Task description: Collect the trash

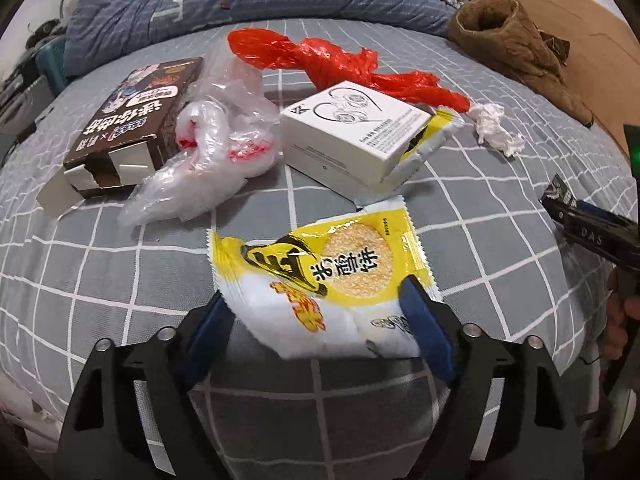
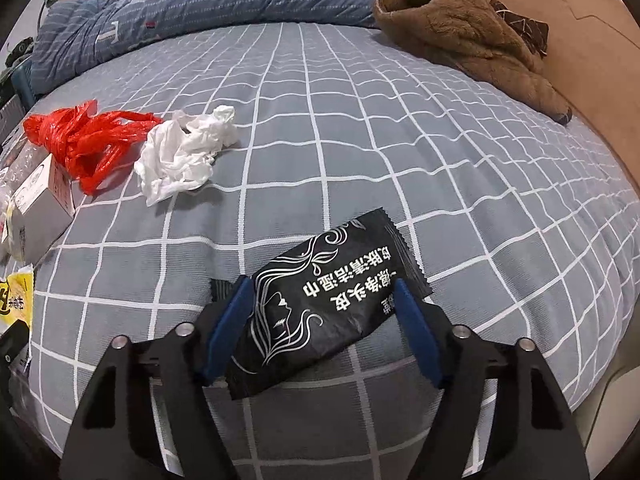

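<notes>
My left gripper is shut on a yellow and white snack wrapper, its blue pads pressing both sides, just above the grey checked bed sheet. My right gripper is shut on a black wet-wipe packet in the same way. The right gripper with the black packet also shows at the right edge of the left wrist view. Other trash lies on the bed: a red plastic bag, a crumpled white tissue, a clear plastic bag, a white box and a brown carton.
A blue quilt is bunched along the far side of the bed. A brown fleece garment lies at the far right by the tan headboard. A second yellow wrapper sticks out from under the white box.
</notes>
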A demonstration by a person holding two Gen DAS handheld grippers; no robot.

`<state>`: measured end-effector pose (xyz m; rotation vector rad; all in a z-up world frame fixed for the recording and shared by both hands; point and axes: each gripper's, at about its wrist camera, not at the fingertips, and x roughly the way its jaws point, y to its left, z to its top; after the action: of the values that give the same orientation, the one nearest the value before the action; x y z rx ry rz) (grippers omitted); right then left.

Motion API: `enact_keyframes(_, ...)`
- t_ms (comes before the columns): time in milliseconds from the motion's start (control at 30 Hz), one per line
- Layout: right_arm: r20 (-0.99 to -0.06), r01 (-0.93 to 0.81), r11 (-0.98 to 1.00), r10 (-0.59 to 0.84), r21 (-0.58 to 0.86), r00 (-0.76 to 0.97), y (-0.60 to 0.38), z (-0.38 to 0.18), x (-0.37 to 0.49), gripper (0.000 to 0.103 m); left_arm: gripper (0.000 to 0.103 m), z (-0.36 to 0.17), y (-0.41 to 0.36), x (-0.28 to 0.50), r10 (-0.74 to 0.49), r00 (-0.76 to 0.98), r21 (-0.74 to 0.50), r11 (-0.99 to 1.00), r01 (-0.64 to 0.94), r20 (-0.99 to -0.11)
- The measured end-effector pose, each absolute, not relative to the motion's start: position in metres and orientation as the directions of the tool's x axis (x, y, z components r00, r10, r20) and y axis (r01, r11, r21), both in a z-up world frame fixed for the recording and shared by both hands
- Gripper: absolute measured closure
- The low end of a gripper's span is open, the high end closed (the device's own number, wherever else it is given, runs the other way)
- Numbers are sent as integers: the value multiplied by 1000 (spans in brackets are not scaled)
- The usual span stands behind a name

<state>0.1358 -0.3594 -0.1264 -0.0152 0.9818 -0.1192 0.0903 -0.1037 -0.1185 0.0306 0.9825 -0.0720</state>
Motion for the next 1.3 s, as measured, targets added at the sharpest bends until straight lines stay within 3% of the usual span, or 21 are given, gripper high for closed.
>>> enact_keyframes(133,-831,88,993,-116,-81,545,-355,-127,138,50,36,-119,-105,88,-45,559,6,996,90,-828)
enact_keyframes(333,-821,82,993,-118,-87,559,-348,-121,137,72,62,-115,-100,86,-33,579,17,997,81,-815)
enact_keyframes(400,-813,72,994,-112,-86,571,-347,-118,136,75,73,-111,-100,84,-20,590,36,996,83,-807)
enact_keyframes(700,-794,77,995,-97,-64,599,-348,-104,134,86,94,-98,-95,83,-35,605,20,996,84,-796)
enact_keyframes(867,-784,74,996,-90,-57,614,-348,-95,131,88,99,-91,-94,80,-61,607,-1,995,98,-792)
enact_keyframes(1300,-759,53,997,-71,-49,647,-334,-65,119,89,99,-70,-84,69,-87,623,-23,994,111,-778)
